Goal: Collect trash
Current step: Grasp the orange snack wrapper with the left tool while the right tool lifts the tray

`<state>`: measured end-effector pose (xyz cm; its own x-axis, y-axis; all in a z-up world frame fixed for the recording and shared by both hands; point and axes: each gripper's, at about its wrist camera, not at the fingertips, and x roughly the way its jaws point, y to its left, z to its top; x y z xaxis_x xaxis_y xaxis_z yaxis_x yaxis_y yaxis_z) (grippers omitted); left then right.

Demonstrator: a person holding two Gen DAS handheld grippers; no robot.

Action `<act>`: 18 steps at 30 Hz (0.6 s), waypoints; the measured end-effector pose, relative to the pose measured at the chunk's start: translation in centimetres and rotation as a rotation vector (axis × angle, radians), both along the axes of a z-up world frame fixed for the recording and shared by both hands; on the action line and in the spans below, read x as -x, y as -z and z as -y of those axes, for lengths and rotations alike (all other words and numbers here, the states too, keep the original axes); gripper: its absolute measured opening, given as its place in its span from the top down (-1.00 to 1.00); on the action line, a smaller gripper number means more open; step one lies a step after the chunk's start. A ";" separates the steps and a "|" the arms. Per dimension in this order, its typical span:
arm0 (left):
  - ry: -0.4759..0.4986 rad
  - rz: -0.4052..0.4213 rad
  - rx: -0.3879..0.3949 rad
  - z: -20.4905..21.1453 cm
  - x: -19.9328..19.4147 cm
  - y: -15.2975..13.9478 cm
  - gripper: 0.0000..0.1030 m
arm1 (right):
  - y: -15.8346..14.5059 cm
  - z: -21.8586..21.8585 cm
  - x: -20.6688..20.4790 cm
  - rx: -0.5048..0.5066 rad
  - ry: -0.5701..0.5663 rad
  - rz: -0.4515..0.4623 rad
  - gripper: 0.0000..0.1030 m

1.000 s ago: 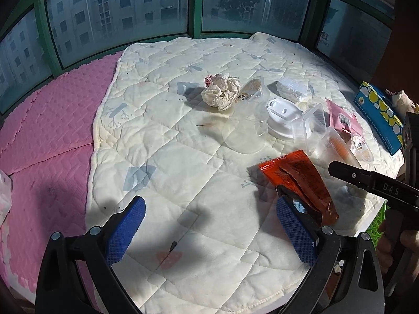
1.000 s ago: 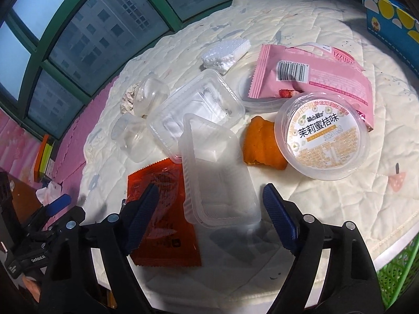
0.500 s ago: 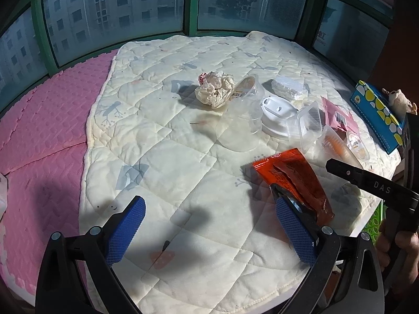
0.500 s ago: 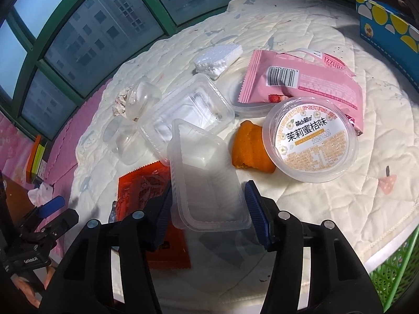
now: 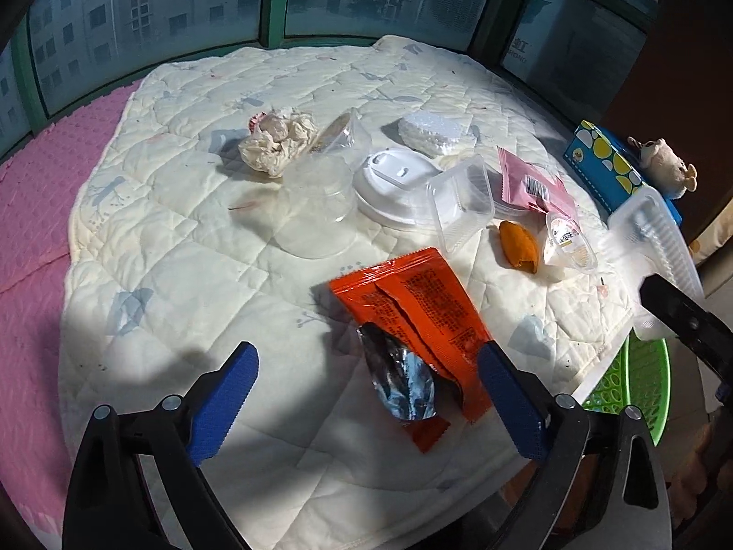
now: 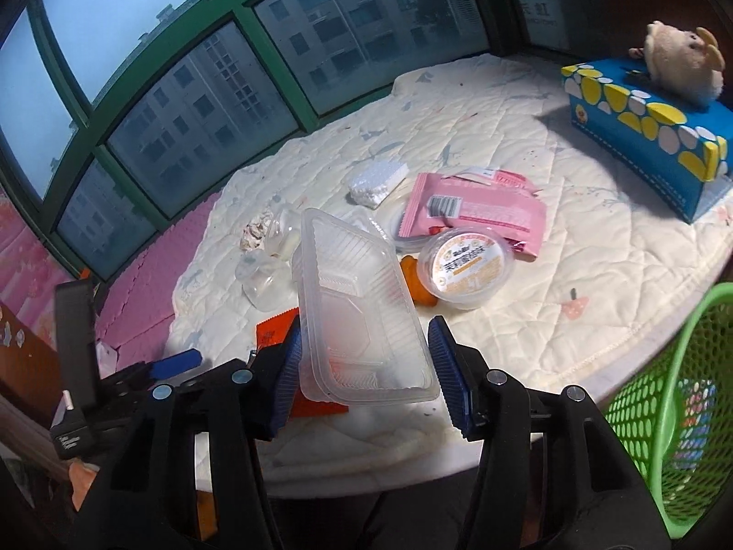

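My right gripper (image 6: pixel 366 373) is shut on a clear plastic tray (image 6: pixel 357 316) and holds it lifted above the quilt's front edge; the tray also shows in the left wrist view (image 5: pixel 650 243). My left gripper (image 5: pixel 366 405) is open, low over the quilt, with an orange wrapper (image 5: pixel 412 307) and its foil end between the fingers. Other trash lies on the quilt: a pink wrapper (image 6: pixel 472 215), a round lidded cup (image 6: pixel 467 266), an orange peel (image 5: pixel 517 245), a second clear tray (image 5: pixel 462 204), a white lid (image 5: pixel 394 183), clear cups (image 5: pixel 320 211), crumpled paper (image 5: pixel 279 137) and white foam (image 5: pixel 430 130).
A green mesh basket (image 6: pixel 664 421) stands below the quilt's edge at the right; it also shows in the left wrist view (image 5: pixel 637 380). A blue tissue box (image 6: pixel 641 128) with a plush toy (image 6: pixel 678 59) on it sits at the far right. Pink mat (image 5: pixel 27 211) lies left; windows behind.
My right gripper closed on the clear tray and lifted it off the quilt, swinging right so the green basket came into view. My left gripper drew back a little and stays open.
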<state>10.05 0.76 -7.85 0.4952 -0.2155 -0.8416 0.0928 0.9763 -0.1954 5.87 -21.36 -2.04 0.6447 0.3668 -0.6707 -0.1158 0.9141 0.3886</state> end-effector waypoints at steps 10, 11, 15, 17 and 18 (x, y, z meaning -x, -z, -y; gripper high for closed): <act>-0.019 -0.102 0.083 1.2 -1.6 3.1 0.01 | -1.0 3.2 4.1 0.068 0.098 0.040 -0.05; -0.015 -0.097 0.088 1.2 -1.5 3.1 0.16 | -1.0 3.4 4.3 0.072 0.106 0.040 -0.05; -0.008 -0.089 0.108 1.3 -1.2 2.8 0.71 | -0.7 4.5 5.1 0.068 0.139 0.033 -0.05; -0.006 -0.077 0.113 1.1 -1.0 2.3 0.86 | -0.6 4.9 5.6 0.063 0.152 0.029 -0.05; -0.006 -0.069 0.114 1.0 -0.8 2.1 0.91 | -0.5 5.1 5.8 0.063 0.157 0.027 -0.05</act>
